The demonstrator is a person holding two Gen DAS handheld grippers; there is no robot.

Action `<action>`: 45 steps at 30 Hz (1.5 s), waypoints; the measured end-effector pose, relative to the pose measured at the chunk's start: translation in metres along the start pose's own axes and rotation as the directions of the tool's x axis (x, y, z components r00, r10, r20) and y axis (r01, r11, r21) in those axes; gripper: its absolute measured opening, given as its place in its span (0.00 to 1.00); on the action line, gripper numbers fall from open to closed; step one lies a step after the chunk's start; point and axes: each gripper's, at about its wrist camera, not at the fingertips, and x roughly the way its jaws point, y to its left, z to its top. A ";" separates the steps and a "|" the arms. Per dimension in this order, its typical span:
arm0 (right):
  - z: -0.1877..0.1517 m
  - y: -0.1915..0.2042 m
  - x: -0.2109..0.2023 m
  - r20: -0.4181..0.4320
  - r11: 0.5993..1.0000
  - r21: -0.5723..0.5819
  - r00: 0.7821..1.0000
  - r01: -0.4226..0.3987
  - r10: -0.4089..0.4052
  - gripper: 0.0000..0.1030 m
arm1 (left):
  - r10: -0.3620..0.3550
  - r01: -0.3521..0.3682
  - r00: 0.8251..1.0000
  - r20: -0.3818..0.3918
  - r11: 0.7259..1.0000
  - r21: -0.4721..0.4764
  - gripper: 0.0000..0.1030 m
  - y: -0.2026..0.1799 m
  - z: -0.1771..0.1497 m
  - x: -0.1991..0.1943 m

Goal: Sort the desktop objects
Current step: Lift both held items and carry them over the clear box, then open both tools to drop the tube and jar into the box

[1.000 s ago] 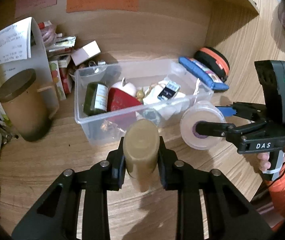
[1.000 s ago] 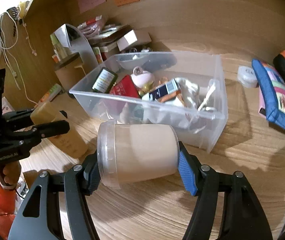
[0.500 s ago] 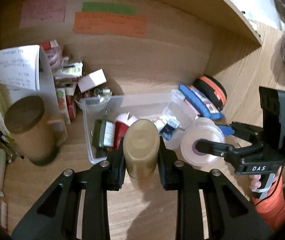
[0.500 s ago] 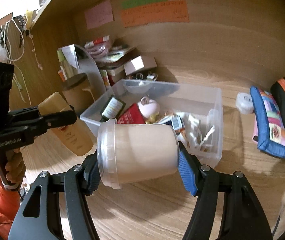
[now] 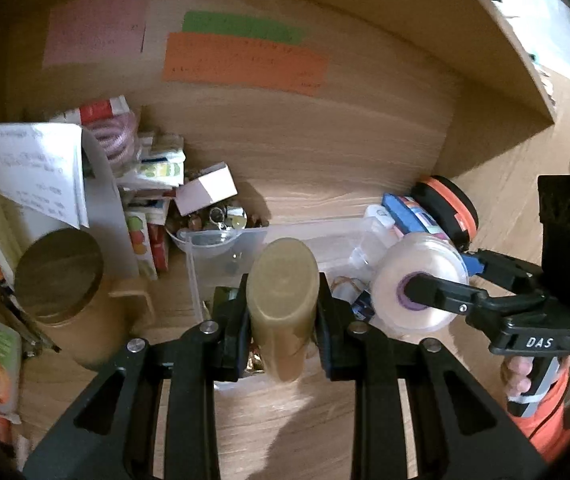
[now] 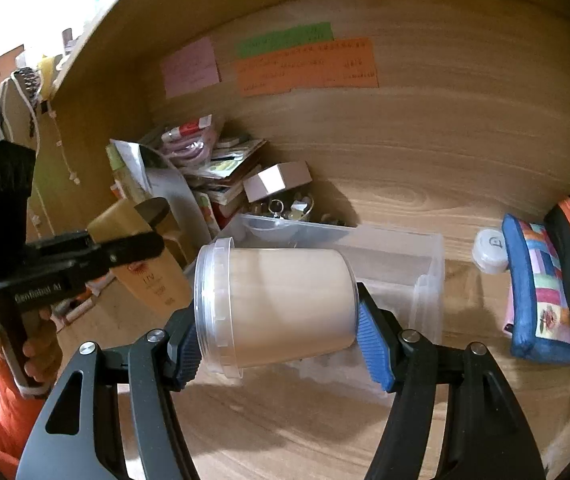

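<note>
Both tongs have risen: left tongs (image 5: 283, 312) clench an upright tan plastic bottle (image 5: 283, 280); right tongs (image 6: 281, 346) grasp a sideways translucent lidded tub (image 6: 275, 306), above the clear plastic bin (image 6: 429, 276) at frame centre.

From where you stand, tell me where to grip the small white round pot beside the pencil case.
Grip the small white round pot across its curved side wall, coming from above. It sits flat on the desk and crowds the blue pencil case, so a sideways approach looks blocked on that side.

Pink (image 5: 95, 34), green (image 5: 241, 28), orange paper notes (image 5: 245, 65), writing illegible, on wooden back panel (image 5: 325, 136).
</note>
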 end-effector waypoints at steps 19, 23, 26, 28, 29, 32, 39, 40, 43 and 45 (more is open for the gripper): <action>-0.016 -0.016 0.065 -0.094 0.998 0.040 0.995 0.040 -0.036 0.61 | 0.018 -0.018 0.999 -0.032 1.000 0.004 0.26 0.003 0.005 0.053; -0.018 -0.012 0.066 -0.090 0.998 0.017 0.994 0.062 -0.060 0.61 | 0.005 -0.006 0.998 -0.070 1.000 -0.015 0.27 0.012 0.001 0.066; -0.020 -0.009 0.068 -0.086 0.997 -0.001 0.993 0.082 -0.082 0.61 | 0.036 -0.036 0.995 -0.091 0.999 0.003 0.26 0.012 -0.003 0.073; -0.021 -0.007 0.070 -0.084 0.995 -0.013 0.992 0.096 -0.097 0.61 | 0.045 -0.045 0.994 -0.100 0.999 0.008 0.26 0.011 -0.005 0.077; -0.021 -0.007 0.071 -0.083 0.994 -0.019 0.991 0.104 -0.105 0.61 | 0.054 -0.053 0.993 -0.102 0.999 0.015 0.26 0.010 -0.006 0.078; -0.023 -0.004 0.073 -0.079 0.992 -0.043 0.989 0.120 -0.123 0.61 | 0.062 -0.060 0.992 -0.113 0.998 0.022 0.26 0.010 -0.007 0.081; -0.027 0.009 0.074 -0.079 0.982 -0.129 0.986 0.138 -0.149 0.66 | 0.084 -0.081 0.990 -0.114 0.996 0.028 0.27 0.012 -0.009 0.081; -0.027 0.010 0.074 -0.080 0.983 -0.130 0.986 0.132 -0.143 0.68 | 0.087 -0.085 0.990 -0.110 0.996 0.028 0.27 0.012 -0.009 0.081; -0.028 0.010 0.070 -0.067 0.981 -0.132 0.986 0.143 -0.153 0.68 | 0.092 -0.090 0.990 -0.104 0.996 0.024 0.37 0.013 -0.008 0.080; -0.026 0.008 0.066 -0.053 0.983 -0.120 0.988 0.140 -0.148 0.71 | 0.096 -0.095 0.991 -0.092 0.995 0.021 0.49 0.013 -0.008 0.078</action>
